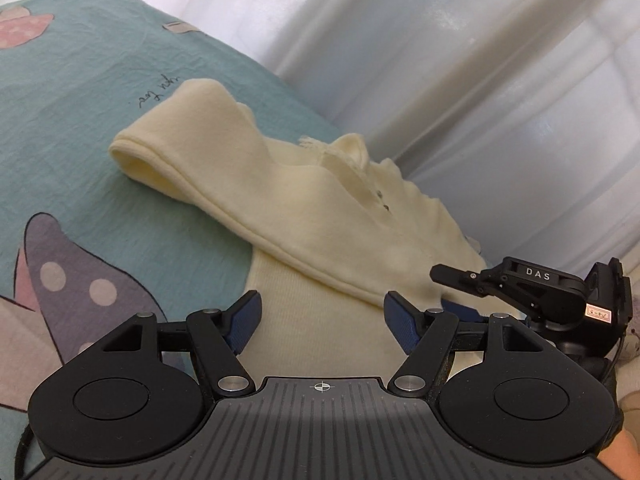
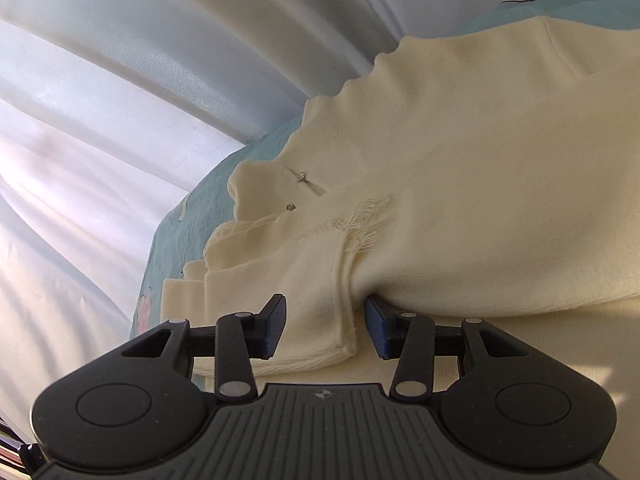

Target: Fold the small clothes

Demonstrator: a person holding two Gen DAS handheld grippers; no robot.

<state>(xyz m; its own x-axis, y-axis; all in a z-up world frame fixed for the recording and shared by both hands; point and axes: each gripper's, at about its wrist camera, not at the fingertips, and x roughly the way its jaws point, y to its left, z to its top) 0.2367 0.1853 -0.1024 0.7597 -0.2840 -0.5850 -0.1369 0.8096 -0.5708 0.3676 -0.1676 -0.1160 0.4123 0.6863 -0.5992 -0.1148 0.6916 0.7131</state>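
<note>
The cream knit top (image 1: 320, 216) lies on a bed, over a teal printed sheet (image 1: 100, 128), close to the edge nearest a pale curtain (image 1: 460, 60). One sleeve (image 1: 192, 152) is laid across the body, its open cuff pointing away toward the sheet; small metal snaps (image 2: 301, 176) and a frayed fringe (image 2: 360, 216) mark the neckline. We judge the fabric light, soft and limp: it will sag wherever it is unsupported and creases readily, so we would take it at a doubled hem or a seam, where the layers give the pads something to bite.

The left tongs (image 1: 320, 322) stand wide open over the ribbed lower body, with nothing between the pads. The right tongs (image 2: 325, 328) are partly open and straddle a folded, hemmed edge (image 2: 340, 320); the left pad sits against the cloth, but we cannot tell whether both pads press on it. In the left view the right tongs (image 1: 444, 278) appear low at the garment's right side.

Little stands in the way. We note the curtain just beyond the bed edge and the fringe, which could snag.
</note>
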